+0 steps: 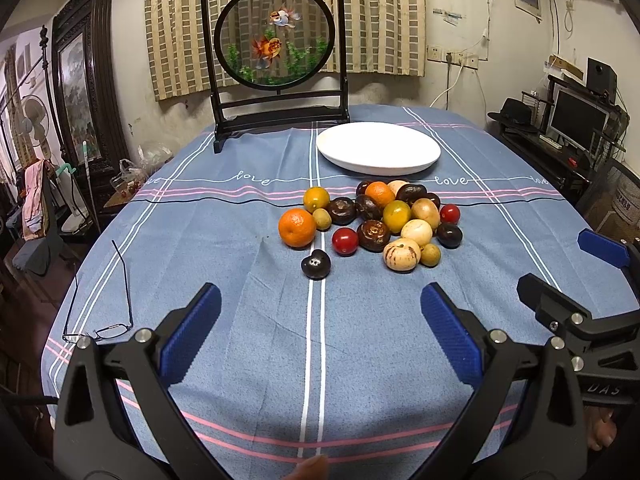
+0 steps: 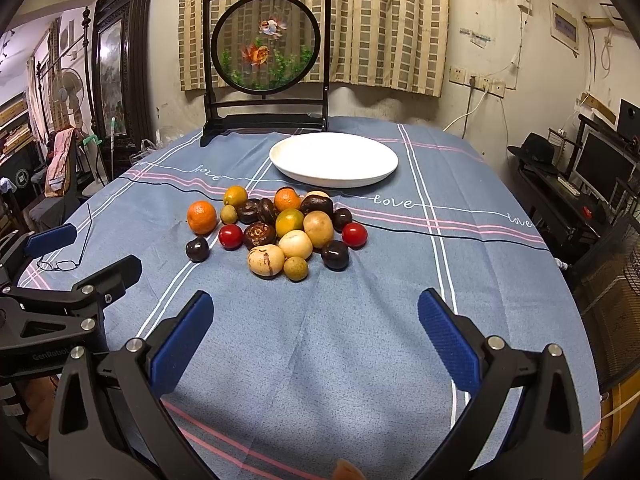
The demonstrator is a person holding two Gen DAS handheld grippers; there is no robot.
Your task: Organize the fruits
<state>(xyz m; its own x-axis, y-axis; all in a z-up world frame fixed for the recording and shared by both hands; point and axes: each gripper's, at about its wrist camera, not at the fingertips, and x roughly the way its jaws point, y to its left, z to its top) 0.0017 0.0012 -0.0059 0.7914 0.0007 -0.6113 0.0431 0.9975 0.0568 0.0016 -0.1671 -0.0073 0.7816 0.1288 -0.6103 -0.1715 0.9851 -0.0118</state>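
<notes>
Fruit pile (image 1: 376, 222): mandarins, cherry tomatoes, dark water chestnuts, pale round fruits, heaped mid-table on the blue cloth.
White plate (image 1: 378, 148): empty, just behind the pile, likely your destination.
Left gripper (image 1: 320, 320) and right gripper (image 2: 316, 320): both spread wide, holding nothing, hovering short of the pile.
Nearest to your left: a lone dark chestnut (image 1: 315, 264).

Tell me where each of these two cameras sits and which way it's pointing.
Left wrist: rides the left hand-held gripper, facing across the table at the fruit pile and white plate; its open blue fingers show, with the right hand-held gripper at its right edge.
Right wrist: rides the right hand-held gripper, facing the same way; the left hand-held gripper shows at left.
Shared: fruit, plate, glasses, goldfish screen.
</notes>
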